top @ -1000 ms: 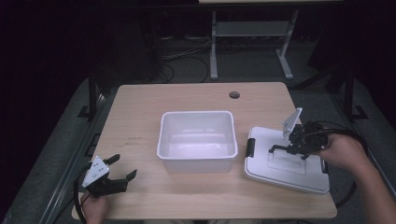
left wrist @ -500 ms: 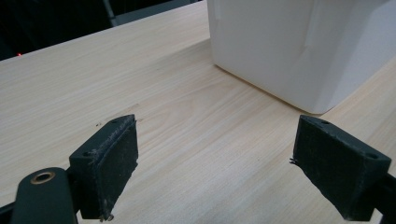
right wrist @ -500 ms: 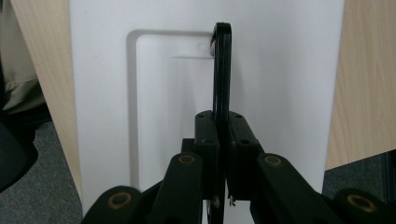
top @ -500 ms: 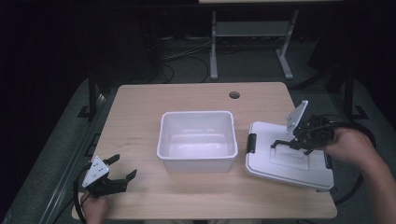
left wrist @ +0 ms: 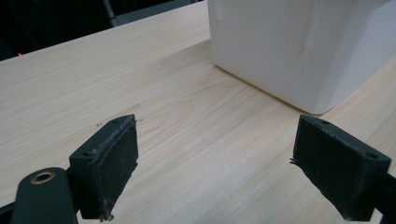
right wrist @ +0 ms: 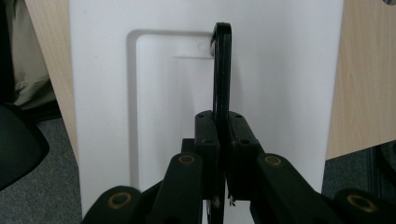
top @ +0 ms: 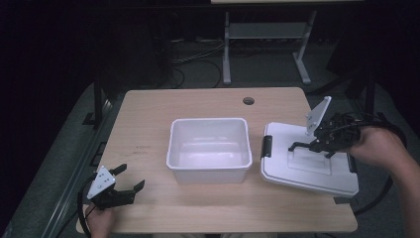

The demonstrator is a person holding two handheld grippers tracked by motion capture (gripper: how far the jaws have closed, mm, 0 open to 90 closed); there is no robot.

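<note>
Right of white bin (top: 209, 148), lid (top: 302, 173) lay on table (top: 148, 114), partly over edge. Right gripper (right wrist: 223, 135) was clamped shut on lid's black handle (right wrist: 222, 65), probably for lifting lid onto bin. Left gripper (top: 119, 186) rested near-left of bin, jaws wide, empty. Path from lid to bin looked unobstructed.

The right gripper (right wrist: 222, 140) has its two black jaws pressed together on a thin black handle (right wrist: 222, 70), which stands on edge and runs up from between them. Behind it lies a white lid (right wrist: 289, 70) with a shallow rectangular recess under the handle. Strips of wooden tabletop (right wrist: 366, 79) show on both sides of the lid, with grey floor (right wrist: 42, 200) at the lower left.
</note>
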